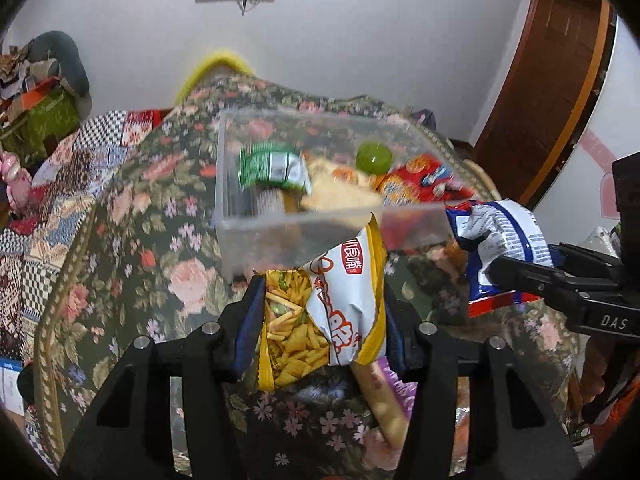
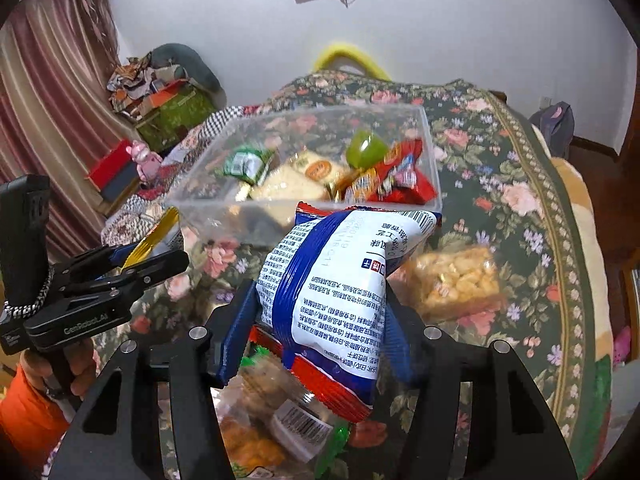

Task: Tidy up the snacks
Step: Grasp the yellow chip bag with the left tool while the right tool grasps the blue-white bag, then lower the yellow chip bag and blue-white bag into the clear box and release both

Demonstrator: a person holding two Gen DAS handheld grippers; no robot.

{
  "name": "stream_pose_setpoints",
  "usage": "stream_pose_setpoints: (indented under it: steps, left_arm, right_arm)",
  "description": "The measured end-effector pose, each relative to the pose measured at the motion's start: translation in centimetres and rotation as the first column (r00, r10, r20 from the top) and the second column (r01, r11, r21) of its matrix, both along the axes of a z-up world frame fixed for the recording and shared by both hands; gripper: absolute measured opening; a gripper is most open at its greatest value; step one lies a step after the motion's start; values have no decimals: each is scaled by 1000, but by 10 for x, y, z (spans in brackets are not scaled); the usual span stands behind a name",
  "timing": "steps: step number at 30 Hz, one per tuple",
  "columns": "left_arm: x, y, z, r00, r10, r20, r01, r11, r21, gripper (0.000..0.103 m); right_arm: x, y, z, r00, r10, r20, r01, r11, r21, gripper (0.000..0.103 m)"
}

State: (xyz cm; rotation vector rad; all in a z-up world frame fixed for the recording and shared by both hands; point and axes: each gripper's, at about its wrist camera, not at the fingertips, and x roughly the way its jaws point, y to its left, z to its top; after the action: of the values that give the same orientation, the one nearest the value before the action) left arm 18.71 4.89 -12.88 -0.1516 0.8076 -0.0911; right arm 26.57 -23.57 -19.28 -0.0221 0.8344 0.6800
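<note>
A clear plastic bin (image 1: 256, 222) (image 2: 434, 184) stands on the floral cloth and holds a green packet (image 1: 272, 166), a green round cup (image 1: 374, 157), a pale packet and red packets (image 1: 420, 180). My left gripper (image 1: 322, 312) is shut on a yellow-and-white snack bag (image 1: 344, 312), held just in front of the bin; it also shows in the right wrist view (image 2: 152, 246). My right gripper (image 2: 320, 312) is shut on a blue-and-white snack bag (image 2: 332, 280), also just before the bin; it shows in the left wrist view (image 1: 496, 240).
A clear packet of yellow snacks (image 2: 456, 280) lies on the cloth right of my right gripper. More packets (image 2: 280, 420) lie below it. A stick-shaped snack on a purple packet (image 1: 380, 396) lies below my left gripper. Boxes and clutter (image 2: 168, 108) stand at the far left.
</note>
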Motion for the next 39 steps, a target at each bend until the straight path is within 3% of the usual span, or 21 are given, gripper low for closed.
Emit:
stream_pose_setpoints:
  steps: [9, 16, 28, 39]
  left_arm:
    - [19, 2, 33, 997, 5, 76, -4, 1000, -3, 52]
    - [43, 2, 39, 995, 1, 97, -3, 1000, 15, 52]
    - [84, 10, 19, 997, 28, 67, -30, 999, 20, 53]
    - [105, 9, -5, 999, 40, 9, -40, 998, 41, 56]
  right_arm:
    - [15, 10, 24, 997, -3, 71, 1, 1000, 23, 55]
    - [36, 23, 34, 994, -5, 112, 3, 1000, 22, 55]
    - [76, 55, 20, 997, 21, 74, -22, 1000, 10, 55]
    - [85, 65, -3, 998, 50, 41, -47, 996, -72, 58]
